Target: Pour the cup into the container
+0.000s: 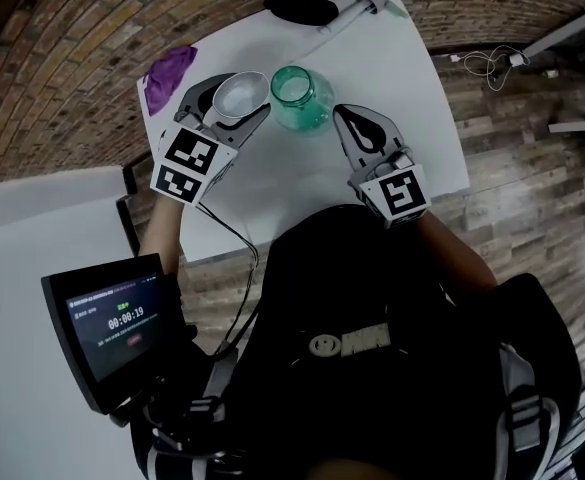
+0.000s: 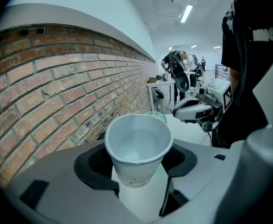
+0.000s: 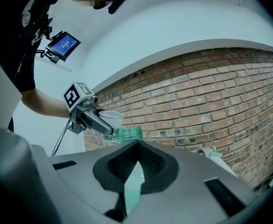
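One white rectangular table is standing by a red brick wall, carrying one translucent green plastic container at upper centre and one purple cloth at upper left. Of the two grippers, the left gripper is clamping one white paper cup just left of the container, and the right gripper is keeping its jaws together, empty. Only the right gripper view is showing the cup lifted beside the container's mouth.

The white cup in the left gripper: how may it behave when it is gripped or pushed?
Probably light and easily crushed: the white cup looks thin-walled, like paper. It may tip readily, since it widens toward the rim.
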Demonstrator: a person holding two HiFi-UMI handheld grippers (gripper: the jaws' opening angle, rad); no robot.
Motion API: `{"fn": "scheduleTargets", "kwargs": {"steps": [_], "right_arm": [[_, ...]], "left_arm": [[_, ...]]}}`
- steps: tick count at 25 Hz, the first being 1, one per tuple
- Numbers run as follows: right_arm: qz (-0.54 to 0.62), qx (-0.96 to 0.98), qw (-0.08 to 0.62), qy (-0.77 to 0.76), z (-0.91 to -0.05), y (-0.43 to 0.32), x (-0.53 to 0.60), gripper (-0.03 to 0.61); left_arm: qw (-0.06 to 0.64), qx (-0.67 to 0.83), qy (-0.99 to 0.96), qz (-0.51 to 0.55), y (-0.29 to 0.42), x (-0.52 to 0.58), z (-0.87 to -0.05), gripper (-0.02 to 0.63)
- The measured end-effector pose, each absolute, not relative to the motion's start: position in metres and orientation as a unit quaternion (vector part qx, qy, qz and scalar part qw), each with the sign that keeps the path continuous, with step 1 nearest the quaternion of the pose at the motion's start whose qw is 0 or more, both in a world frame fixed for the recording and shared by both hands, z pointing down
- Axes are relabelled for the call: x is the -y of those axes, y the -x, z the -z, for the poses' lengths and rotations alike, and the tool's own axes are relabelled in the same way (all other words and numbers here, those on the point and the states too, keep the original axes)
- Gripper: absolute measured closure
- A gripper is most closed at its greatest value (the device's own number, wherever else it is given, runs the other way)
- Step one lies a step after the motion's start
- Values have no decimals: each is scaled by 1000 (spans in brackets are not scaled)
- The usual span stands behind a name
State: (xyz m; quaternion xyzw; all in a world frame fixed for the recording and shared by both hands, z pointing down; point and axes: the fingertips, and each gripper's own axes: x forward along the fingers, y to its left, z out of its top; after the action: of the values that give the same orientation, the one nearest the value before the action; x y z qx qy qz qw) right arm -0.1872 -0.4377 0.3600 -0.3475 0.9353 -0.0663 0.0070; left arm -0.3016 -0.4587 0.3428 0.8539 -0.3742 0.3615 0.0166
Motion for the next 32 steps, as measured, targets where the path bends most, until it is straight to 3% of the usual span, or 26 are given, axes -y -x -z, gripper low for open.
{"fn": "scheduleTargets", "kwargs": {"steps": [32], "right_arm": [[74,-929,33,362,-361,187,453,580]], "left_arm": [[-22,339,-810,-478,292,476,-342,321]]}}
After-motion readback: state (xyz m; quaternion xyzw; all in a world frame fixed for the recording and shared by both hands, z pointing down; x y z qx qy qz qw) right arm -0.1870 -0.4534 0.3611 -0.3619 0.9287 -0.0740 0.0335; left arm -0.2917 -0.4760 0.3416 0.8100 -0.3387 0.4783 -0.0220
